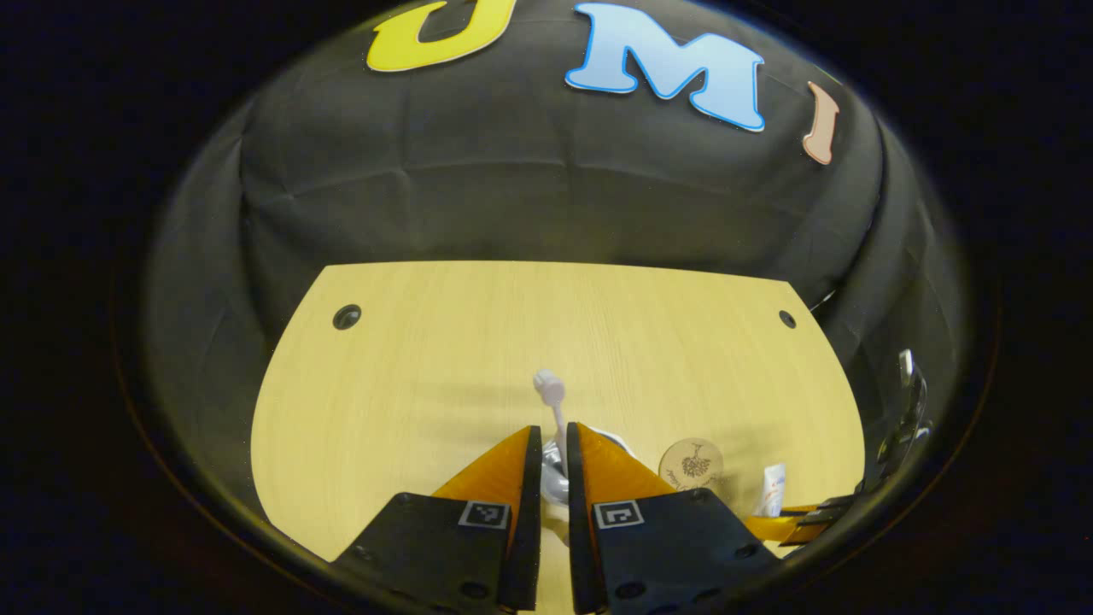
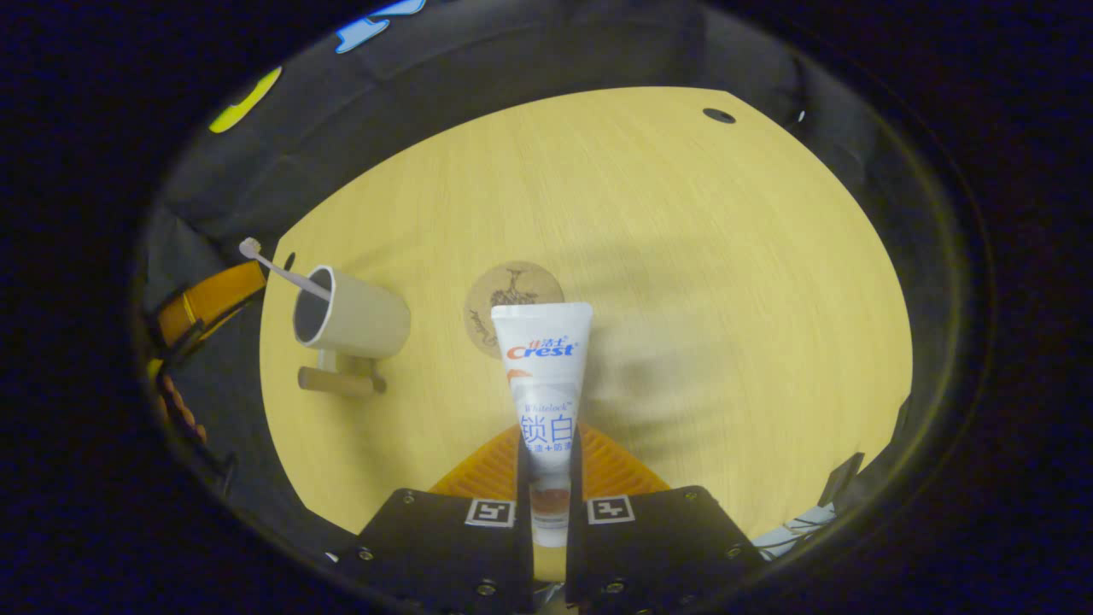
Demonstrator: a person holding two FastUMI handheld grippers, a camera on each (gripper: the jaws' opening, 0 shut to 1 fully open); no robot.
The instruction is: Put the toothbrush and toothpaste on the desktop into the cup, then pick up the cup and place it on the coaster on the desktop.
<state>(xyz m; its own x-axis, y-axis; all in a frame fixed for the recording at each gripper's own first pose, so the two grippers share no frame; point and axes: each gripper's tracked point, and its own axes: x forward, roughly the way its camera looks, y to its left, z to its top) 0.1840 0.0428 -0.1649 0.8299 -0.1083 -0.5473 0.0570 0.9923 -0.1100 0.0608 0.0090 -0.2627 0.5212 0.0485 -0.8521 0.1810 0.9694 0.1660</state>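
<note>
The white toothbrush (image 1: pixel 547 386) stands between the fingers of my left gripper (image 1: pixel 553 431), which is shut on its handle, the head poking past the fingertips. A bit of the cup's pale rim (image 1: pixel 616 442) peeks out behind the right-hand finger. In the right gripper view the beige cup (image 2: pixel 359 320) stands at the table's left with the toothbrush (image 2: pixel 277 269) leaning out of it, and a left gripper finger (image 2: pixel 213 299) is beside the brush. My right gripper (image 2: pixel 548 436) is shut on the white toothpaste tube (image 2: pixel 544 376), held above the table. The round wooden coaster (image 2: pixel 512 295) lies beyond the tube.
The wooden table (image 2: pixel 726 299) has a cable hole (image 2: pixel 719 114) near its far corner and two more holes (image 1: pixel 347 316) along the back edge. A wooden bar (image 2: pixel 339 382) sits at the cup's base. From the left gripper, the coaster (image 1: pixel 690 464) and the tube (image 1: pixel 773 491) lie to the right.
</note>
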